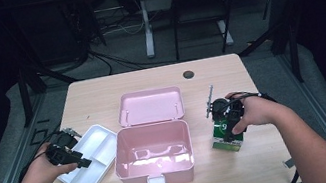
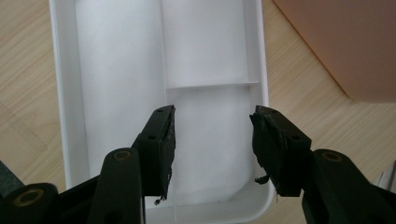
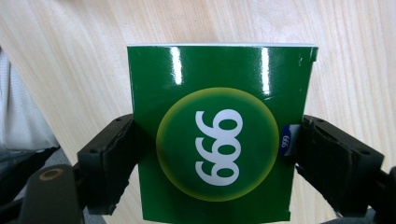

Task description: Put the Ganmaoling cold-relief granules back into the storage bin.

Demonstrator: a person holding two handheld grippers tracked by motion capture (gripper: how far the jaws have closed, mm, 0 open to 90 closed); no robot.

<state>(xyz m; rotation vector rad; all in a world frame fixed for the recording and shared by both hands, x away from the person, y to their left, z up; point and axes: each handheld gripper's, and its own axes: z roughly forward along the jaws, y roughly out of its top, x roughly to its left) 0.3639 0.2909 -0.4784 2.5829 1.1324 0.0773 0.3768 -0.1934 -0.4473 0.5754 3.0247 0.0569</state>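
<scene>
green box caught, pink case waiting

right gripper (image 3: 212, 154) has its jaws pressed on both side edges of the glossy green cardboard box with the white 999 roundel (image 3: 219, 135), sitting on the pale wooden table (image 1: 275, 163) right of the open pink plastic case (image 1: 154, 156). left gripper (image 2: 212, 140) hangs spread, holding nothing, over the white divided plastic tray (image 2: 116, 70). my call: squeeze evenly, lift straight, clear the case's rim before lowering, or it'll twist out.
</scene>
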